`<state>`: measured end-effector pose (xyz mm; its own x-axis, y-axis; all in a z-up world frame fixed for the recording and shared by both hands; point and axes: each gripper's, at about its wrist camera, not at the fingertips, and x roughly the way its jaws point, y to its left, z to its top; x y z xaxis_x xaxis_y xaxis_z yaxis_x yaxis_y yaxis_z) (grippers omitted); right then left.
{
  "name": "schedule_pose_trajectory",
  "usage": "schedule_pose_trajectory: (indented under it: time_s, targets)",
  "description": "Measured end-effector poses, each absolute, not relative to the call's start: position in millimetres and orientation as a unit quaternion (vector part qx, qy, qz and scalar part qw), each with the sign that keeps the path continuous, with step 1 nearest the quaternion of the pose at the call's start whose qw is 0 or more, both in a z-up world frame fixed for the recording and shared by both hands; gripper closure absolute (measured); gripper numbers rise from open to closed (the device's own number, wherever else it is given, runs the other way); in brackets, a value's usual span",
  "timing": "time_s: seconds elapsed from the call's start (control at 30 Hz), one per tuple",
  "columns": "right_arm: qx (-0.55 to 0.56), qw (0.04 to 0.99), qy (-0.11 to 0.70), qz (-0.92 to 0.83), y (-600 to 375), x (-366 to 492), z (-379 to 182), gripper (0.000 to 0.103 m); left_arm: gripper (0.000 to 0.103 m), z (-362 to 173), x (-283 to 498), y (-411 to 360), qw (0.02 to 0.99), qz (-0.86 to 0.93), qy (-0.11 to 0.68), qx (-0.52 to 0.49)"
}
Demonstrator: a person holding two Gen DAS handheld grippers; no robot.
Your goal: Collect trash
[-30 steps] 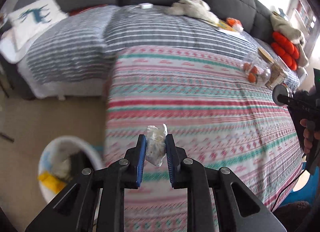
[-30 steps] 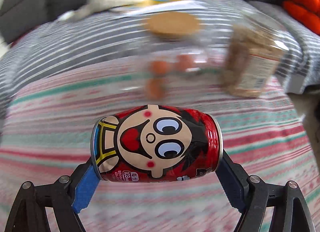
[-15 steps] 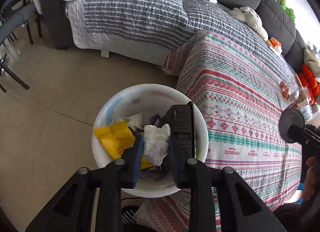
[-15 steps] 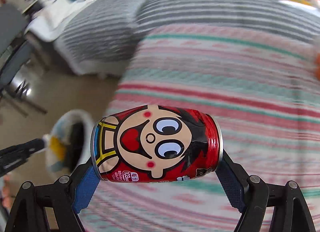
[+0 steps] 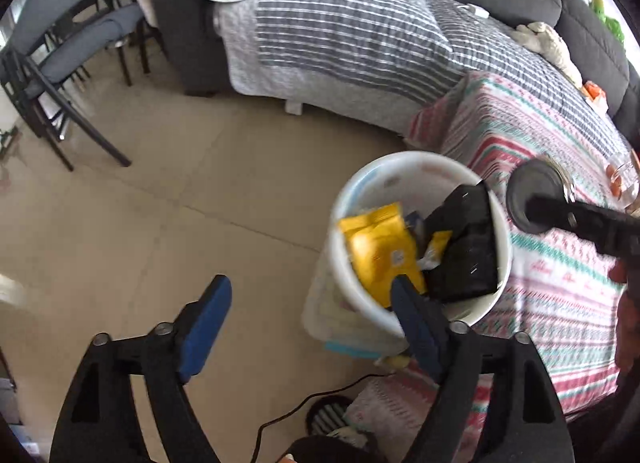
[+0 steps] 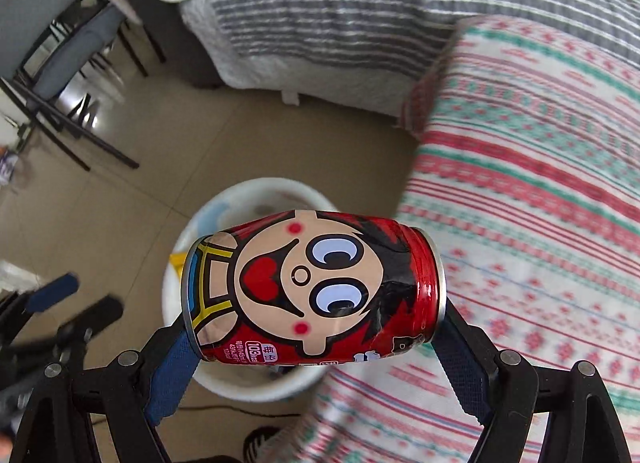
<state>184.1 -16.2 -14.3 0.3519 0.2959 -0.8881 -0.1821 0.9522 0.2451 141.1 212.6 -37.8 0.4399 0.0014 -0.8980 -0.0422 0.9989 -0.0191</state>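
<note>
A white bin (image 5: 400,161) stands on the floor beside the patterned cloth, with a yellow packet (image 5: 380,247) and a black object (image 5: 464,247) inside. My left gripper (image 5: 308,291) hangs over the floor just left of the bin. Its jaws are opening and nothing is between them. My right gripper (image 6: 312,339) is shut on a red cartoon-face can (image 6: 312,287), held end to end, lying sideways above the bin (image 6: 208,215). In the left wrist view the can's end (image 5: 536,199) shows beyond the bin's right rim. The left gripper's blue pads (image 6: 56,291) show blurred at the right view's left edge.
A grey striped blanket (image 5: 352,39) covers the dark sofa behind. The red and green patterned cloth (image 6: 540,191) fills the right side. Dark-legged chairs (image 5: 60,63) stand on the tiled floor at far left. A black cable (image 5: 300,411) runs along the floor near the bin.
The left gripper's jaws have spread and the white tissue wad is gone from between them; the gripper slid left off the bin. The right gripper carried the can from over the cloth to above the bin.
</note>
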Motion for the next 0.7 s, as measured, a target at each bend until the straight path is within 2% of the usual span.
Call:
schedule_pose_trajectory:
  time_s: [0.2, 0.27, 0.4, 0.7]
  targets:
    - [0.054, 0.814, 0.552, 0.173, 13.8, 194.7, -19.2, 0.01, 0.012, -45.1, 126.1, 220.2, 0.844, 0.022, 0.535, -0.022]
    - [0.059, 0.822, 0.54, 0.172, 14.6, 192.3, -13.3, 0.007, 0.01, -44.8, 122.0, 214.3, 0.845, 0.019, 0.534, -0.014]
    - [0.062, 0.835, 0.523, 0.159, 0.6, 177.7, 3.4, 0.007, 0.008, -31.2, 107.5, 193.3, 0.858, 0.011, 0.514, -0.003]
    - [0.033, 0.893, 0.448, 0.032, -103.8, 59.6, 57.7, 0.006, 0.007, 9.9, 40.5, 109.6, 0.887, -0.04, 0.459, 0.028]
